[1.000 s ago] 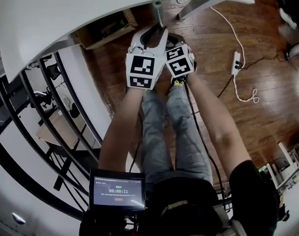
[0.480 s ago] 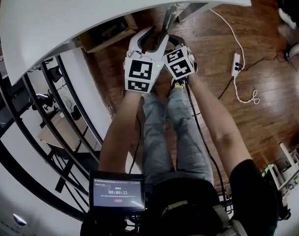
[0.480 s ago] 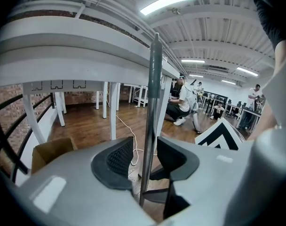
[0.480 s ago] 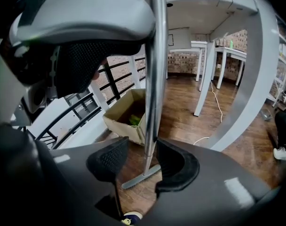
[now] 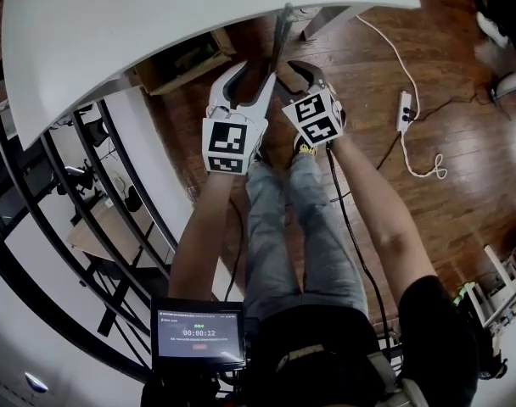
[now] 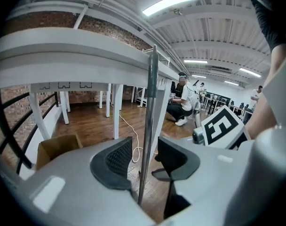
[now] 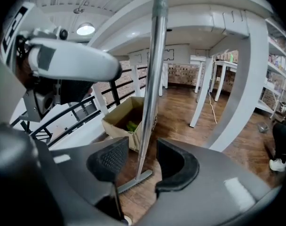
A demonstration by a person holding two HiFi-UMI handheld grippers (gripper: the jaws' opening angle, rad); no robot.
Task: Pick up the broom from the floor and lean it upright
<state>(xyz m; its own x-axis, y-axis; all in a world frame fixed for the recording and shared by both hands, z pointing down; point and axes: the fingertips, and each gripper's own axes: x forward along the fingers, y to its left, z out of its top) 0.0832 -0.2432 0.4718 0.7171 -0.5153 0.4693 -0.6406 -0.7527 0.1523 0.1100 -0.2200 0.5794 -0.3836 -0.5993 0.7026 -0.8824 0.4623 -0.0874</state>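
Observation:
The broom stands upright, its metal handle [image 5: 280, 34] leaning against the edge of the white table [image 5: 156, 24]. In the right gripper view the handle [image 7: 150, 93] runs down to the flat head [image 7: 133, 180] on the wood floor. My left gripper [image 5: 244, 76] is open; its jaws have just been opening, and the handle [image 6: 147, 126] stands between the pads [image 6: 115, 157] with a small gap on each side. My right gripper [image 5: 299, 68] is open too, its jaws also just opened, and the handle passes loosely between its pads [image 7: 110, 159].
A cardboard box [image 7: 129, 117] sits under the table beside the broom head. A black railing [image 5: 71, 185] runs along the left. A white power strip [image 5: 405, 108] and cord lie on the floor at right. A person [image 6: 183, 102] sits far off.
Both grippers held the handle a second ago; their jaws now stand apart off it. The handle's top has come to rest against the table edge. The grippers have drawn slightly apart.

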